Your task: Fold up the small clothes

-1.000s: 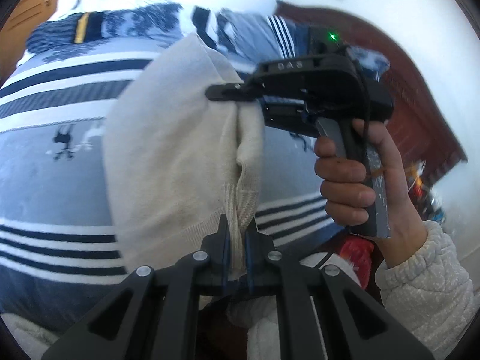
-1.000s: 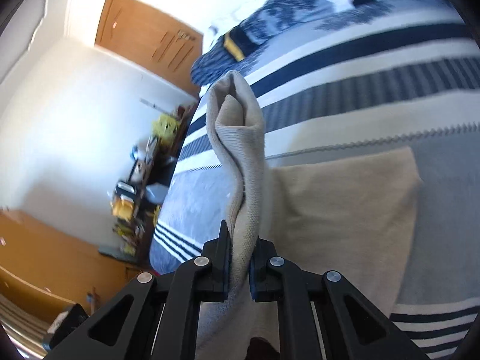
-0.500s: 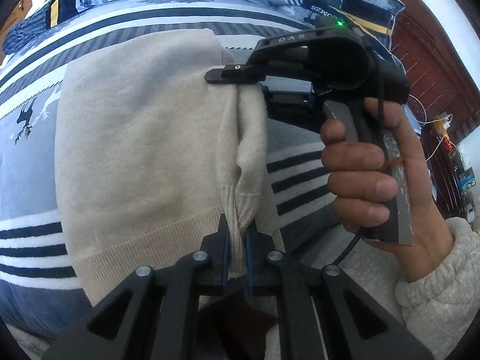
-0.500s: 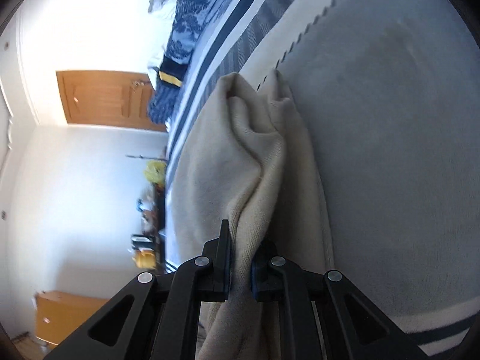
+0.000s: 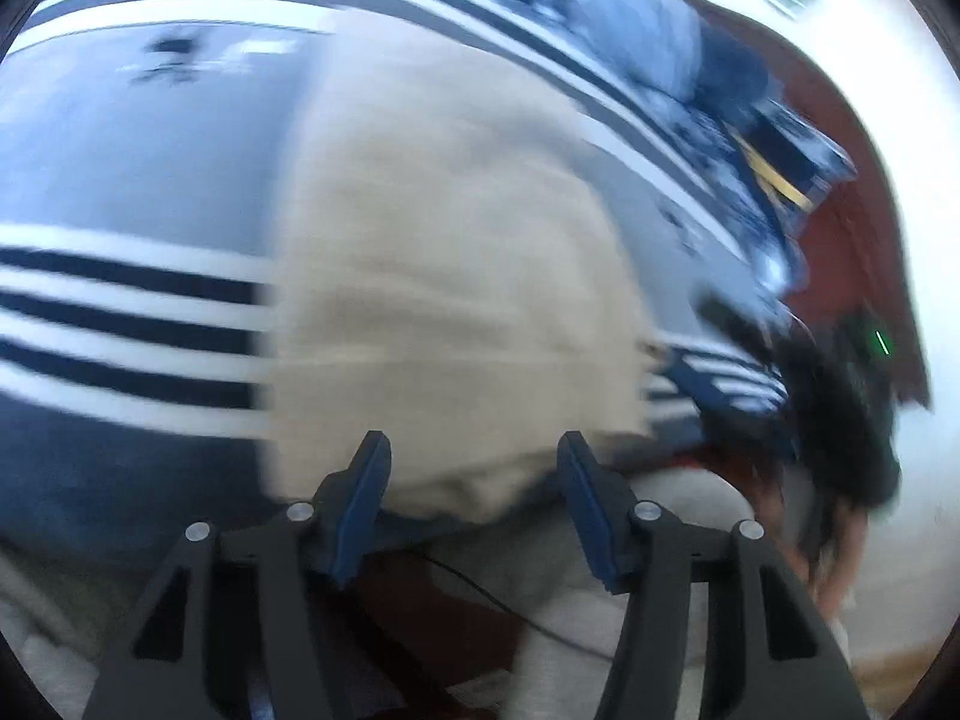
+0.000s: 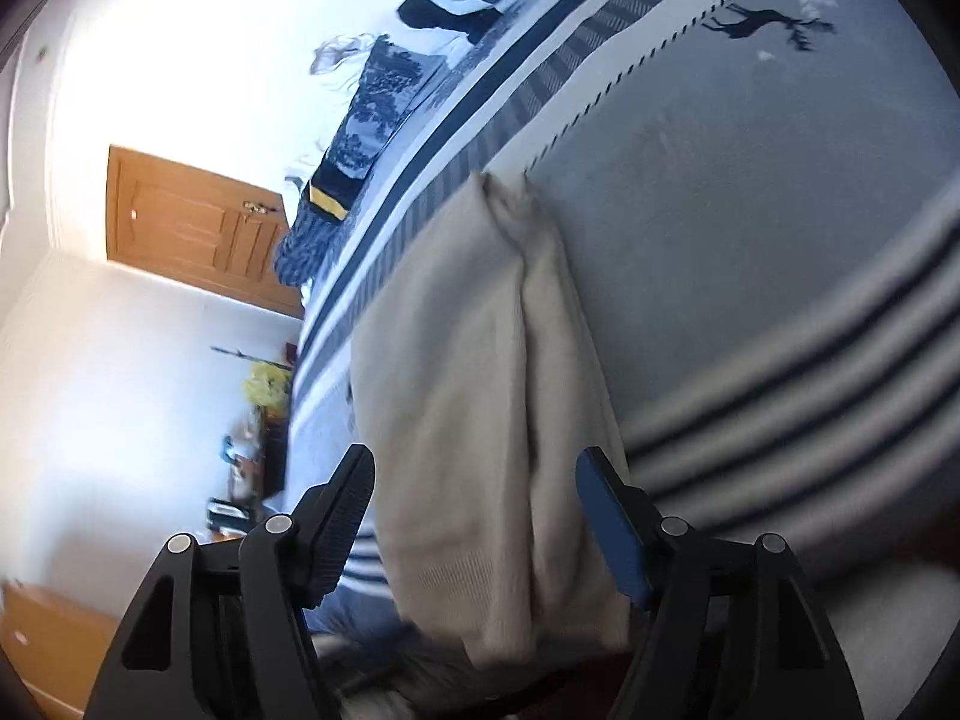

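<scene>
Bedspread stripes [image 5: 120,324] run off to the left of a cream knit garment [image 5: 456,276] lying on the bed, straight ahead of the left gripper [image 5: 474,480], whose jaws are opening with only the near hem between them, the pads not pressing it. That view is smeared by motion, so finer detail cannot be told. Further right, a dark blur with a green light appears to be the right gripper [image 5: 840,384], just off the garment's edge. In the right wrist view, the right gripper [image 6: 474,492] is likewise opening, its pads standing clear either side of the garment [image 6: 480,372]. The cloth's long axis runs away from that gripper toward a bunched far end [image 6: 510,204]. Both hands sit at the near hem, neither clearly closer.
</scene>
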### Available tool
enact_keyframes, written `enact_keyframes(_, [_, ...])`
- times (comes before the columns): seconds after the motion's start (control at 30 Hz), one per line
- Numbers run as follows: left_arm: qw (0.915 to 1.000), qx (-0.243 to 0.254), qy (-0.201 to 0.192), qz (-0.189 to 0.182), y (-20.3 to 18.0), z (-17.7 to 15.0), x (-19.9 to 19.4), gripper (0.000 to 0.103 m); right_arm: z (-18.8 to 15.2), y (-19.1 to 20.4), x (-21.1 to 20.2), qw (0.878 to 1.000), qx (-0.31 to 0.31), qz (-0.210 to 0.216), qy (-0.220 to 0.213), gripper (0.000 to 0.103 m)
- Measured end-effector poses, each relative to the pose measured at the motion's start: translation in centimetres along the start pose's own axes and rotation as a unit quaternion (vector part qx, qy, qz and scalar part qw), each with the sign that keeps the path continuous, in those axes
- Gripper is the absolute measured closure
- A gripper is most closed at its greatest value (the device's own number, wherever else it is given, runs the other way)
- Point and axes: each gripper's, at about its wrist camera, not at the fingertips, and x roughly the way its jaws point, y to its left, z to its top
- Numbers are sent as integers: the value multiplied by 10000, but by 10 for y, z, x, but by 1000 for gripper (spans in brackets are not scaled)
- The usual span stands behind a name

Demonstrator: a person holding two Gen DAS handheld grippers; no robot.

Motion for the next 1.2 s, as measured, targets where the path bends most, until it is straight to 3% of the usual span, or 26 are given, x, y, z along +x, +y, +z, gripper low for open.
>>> enact_keyframes(0.07, [9988,-180,-76,444,17,5,-1,47,-16,0,7,9995,-200,-211,116,30])
enact_keyframes(0.17, [9974,-503,-30,519,31,6,3,47,-20,7,28,9957,-683,-456,427,43])
enact_keyframes(0.23, [9963,-695,67,491,39,1,7,47,-23,8,39,9914,-836,-857,533,94])
enact_keyframes(0.27, [9963,-721,81,461,35,1,8,47,-25,3,42,9905,-724,-954,669,94])
enact_keyframes(0.37, [9968,-682,76,398,34,-1,9,46,-32,2,17,9963,-545,-509,426,95])
enact_keyframes(0.43, [9968,-705,68,363,35,-2,9,45,-36,-5,14,9955,-453,-744,363,94])
enact_keyframes(0.53, [9962,-828,114,258,39,0,5,40,-34,-43,32,9917,185,-1009,770,88])
enact_keyframes(0.57, [9962,-833,128,230,39,1,4,39,-32,-52,31,9923,469,-807,813,87])
enact_keyframes(0.6, [9962,-832,132,234,40,1,5,36,-29,-53,24,9939,537,-644,718,75])
enact_keyframes(0.63, [9961,-836,127,244,38,3,7,36,-27,-49,15,9958,442,-569,561,38])
enact_keyframes(0.67, [9961,-844,116,216,38,5,8,35,-28,-45,4,9971,296,-575,396,21])
enact_keyframes(0.7, [9962,-846,124,181,36,8,10,33,-27,-44,-2,9980,208,-540,256,15])
enact_keyframes(0.8, [9962,-825,261,61,35,12,21,32,-27,-47,-3,9988,175,-287,351,19])
enact_keyframes(0.93, [9938,-1020,427,64,39,16,41,32,-31,-54,23,9958,245,-306,830,42])
enact_keyframes(0.97, [9935,-1077,358,8,41,17,41,39,-32,-51,38,9937,292,-391,1005,45])
enact_keyframes(1.0, [9937,-1075,307,-26,42,18,38,60,-33,-53,42,9923,317,-516,1079,54])
enact_keyframes(1.07, [9931,-1111,278,-237,47,18,31,80,-32,-61,43,9920,441,-484,1081,68])
enact_keyframes(1.1, [9927,-1129,238,-339,48,18,27,89,-31,-63,42,9923,485,-357,1082,83])
enact_keyframes(1.2, [9899,-1103,-53,-887,52,13,-14,91,-32,-63,35,9935,470,-47,1037,88])
